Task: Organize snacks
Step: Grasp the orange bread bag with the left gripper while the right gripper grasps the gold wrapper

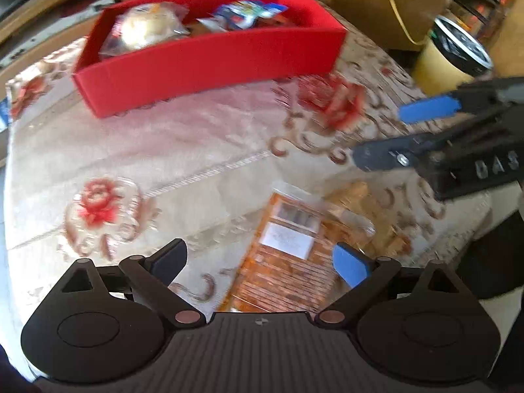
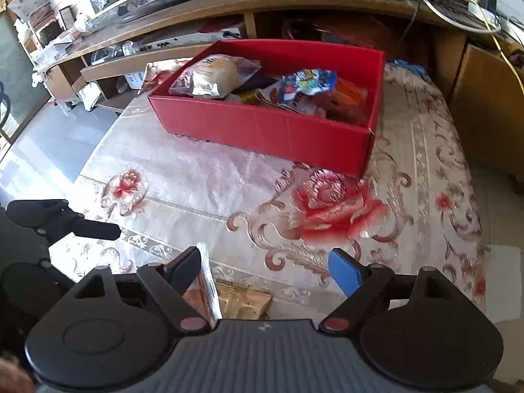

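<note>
A red box [image 1: 209, 65] stands at the far side of the flowered tablecloth and holds several snack packets, among them a bun in clear wrap [image 1: 144, 28] and a blue packet [image 1: 245, 14]. It also shows in the right wrist view [image 2: 271, 131]. An orange cracker packet [image 1: 288, 262] lies flat on the cloth between my left gripper's [image 1: 262, 262] open fingers. My right gripper [image 2: 265, 268] is open above the packet's foil end [image 2: 229, 298]. It shows at the right of the left wrist view [image 1: 393, 134].
A yellow cup with a black lid [image 1: 455, 55] stands at the table's far right. A wooden TV bench [image 2: 294, 3] with cables runs behind the table. The left gripper's finger [image 2: 95, 229] shows at the left of the right wrist view.
</note>
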{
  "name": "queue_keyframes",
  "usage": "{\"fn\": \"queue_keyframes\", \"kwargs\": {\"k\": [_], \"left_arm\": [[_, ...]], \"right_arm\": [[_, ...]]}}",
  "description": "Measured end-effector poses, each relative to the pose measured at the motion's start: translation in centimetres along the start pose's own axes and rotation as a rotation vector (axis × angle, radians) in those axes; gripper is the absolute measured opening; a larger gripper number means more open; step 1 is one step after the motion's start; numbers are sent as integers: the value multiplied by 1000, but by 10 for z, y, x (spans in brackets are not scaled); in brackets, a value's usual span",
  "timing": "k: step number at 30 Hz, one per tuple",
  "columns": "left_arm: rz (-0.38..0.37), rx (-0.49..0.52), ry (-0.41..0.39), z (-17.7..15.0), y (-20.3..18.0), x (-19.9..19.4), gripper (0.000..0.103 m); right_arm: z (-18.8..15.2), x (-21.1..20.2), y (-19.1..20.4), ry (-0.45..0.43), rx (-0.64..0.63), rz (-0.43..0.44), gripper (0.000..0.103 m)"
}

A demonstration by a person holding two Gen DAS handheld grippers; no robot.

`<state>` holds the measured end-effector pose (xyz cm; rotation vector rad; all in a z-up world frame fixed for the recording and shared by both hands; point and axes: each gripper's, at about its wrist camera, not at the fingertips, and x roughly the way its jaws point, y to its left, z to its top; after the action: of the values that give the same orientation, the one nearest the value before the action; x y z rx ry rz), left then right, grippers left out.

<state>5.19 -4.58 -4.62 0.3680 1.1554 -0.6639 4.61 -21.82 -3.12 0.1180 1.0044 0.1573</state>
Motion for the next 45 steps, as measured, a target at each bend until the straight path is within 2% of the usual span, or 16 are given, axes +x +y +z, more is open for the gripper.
{"fn": "queue_keyframes", "kwargs": {"k": [4,7,10,12,18,21,25,28,29,32,34,36,39,41,43,45], "left_arm": [[-5,117,53,-6,-20,15,95],[18,155,71,-9,-25,21,90],[32,108,52,-8,-17,18,75],[29,47,37,-8,-5,13,72],[139,-71,-21,-8,19,1,60],[178,-77,-24,-6,22,4,63],[205,-69,-14,-6,20,11,77],[233,-69,-8,-7,23,16,91],[233,-70,-7,-7,26,15,93],[231,-103,7,-6,33,17,101],[214,-118,17,-2,38,20,103],[185,-146,14,-3,43,19,99],[160,-95,-16,-7,33,11,75],[162,-65,-21,-8,25,8,66],[148,-66,-26,-7,23,6,62],[144,-70,-33,-8,22,3,59]], "right_arm": [[-3,0,1,12,1,6,77],[-7,2,6,28,-18,9,77],[-11,5,7,46,-26,-1,77],[-11,6,6,50,-25,-8,76],[-19,21,15,99,-58,-38,76],[-26,34,25,138,-85,-60,76],[-34,48,40,143,-148,-113,78],[-33,50,36,138,-109,-98,86],[-34,51,37,146,-114,-98,97],[-37,56,42,165,-130,-115,97],[-36,55,39,164,-119,-106,97],[-36,54,38,162,-117,-102,93],[-37,49,40,147,-145,-109,76],[-38,43,46,133,-166,-108,53],[-39,38,48,125,-170,-96,39],[-38,37,46,125,-156,-95,32]]}}
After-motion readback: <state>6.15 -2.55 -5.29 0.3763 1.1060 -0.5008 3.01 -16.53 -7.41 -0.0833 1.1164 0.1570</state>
